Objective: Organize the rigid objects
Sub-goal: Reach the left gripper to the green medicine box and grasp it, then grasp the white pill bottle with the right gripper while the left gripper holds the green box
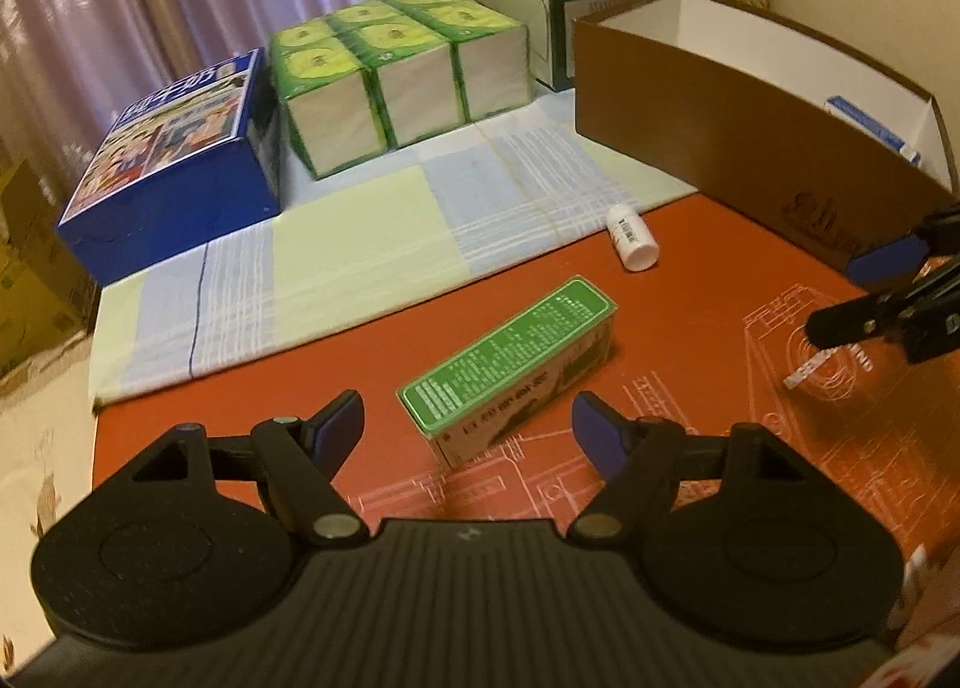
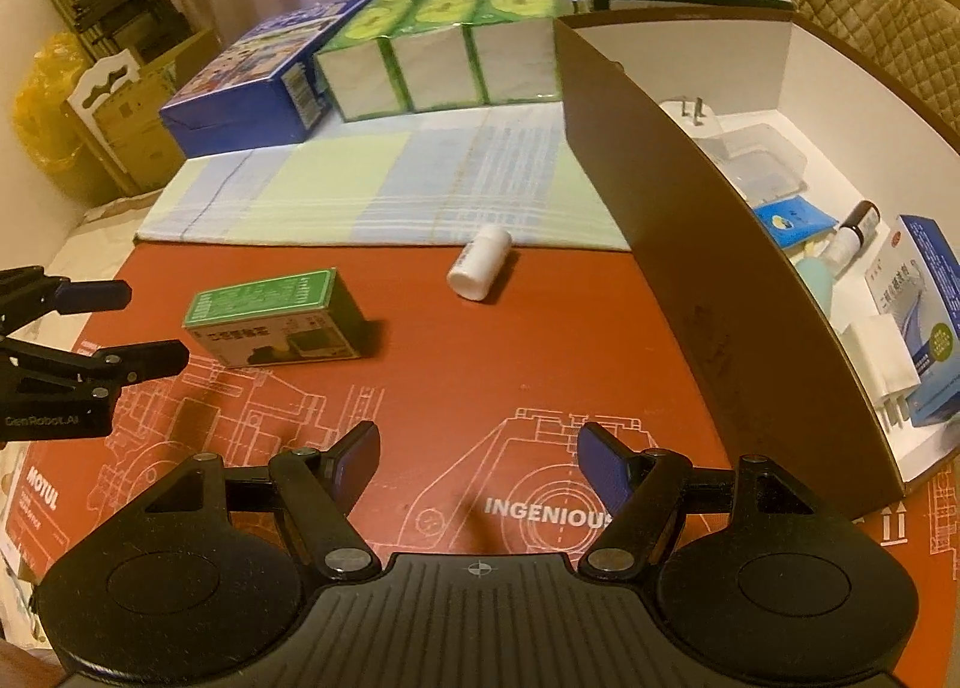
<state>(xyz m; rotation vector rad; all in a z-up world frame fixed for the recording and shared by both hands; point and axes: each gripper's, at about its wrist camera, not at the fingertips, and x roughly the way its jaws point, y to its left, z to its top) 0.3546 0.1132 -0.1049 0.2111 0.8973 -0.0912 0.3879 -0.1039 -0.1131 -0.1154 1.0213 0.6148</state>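
1. Blue-padded fingers on our left gripper are spread wide with nothing in them, lined up just short of the green medicine box lying flat on the red mat.
2. Our right gripper is spread and empty too, hovering over bare mat.
3. We'd say the grab works best across the box's narrow sides, square on so it doesn't twist.
4. Further out, a white pill bottle lies on its side by the checked cloth.
5. Both probably belong in the brown storage box, already holding other packets.
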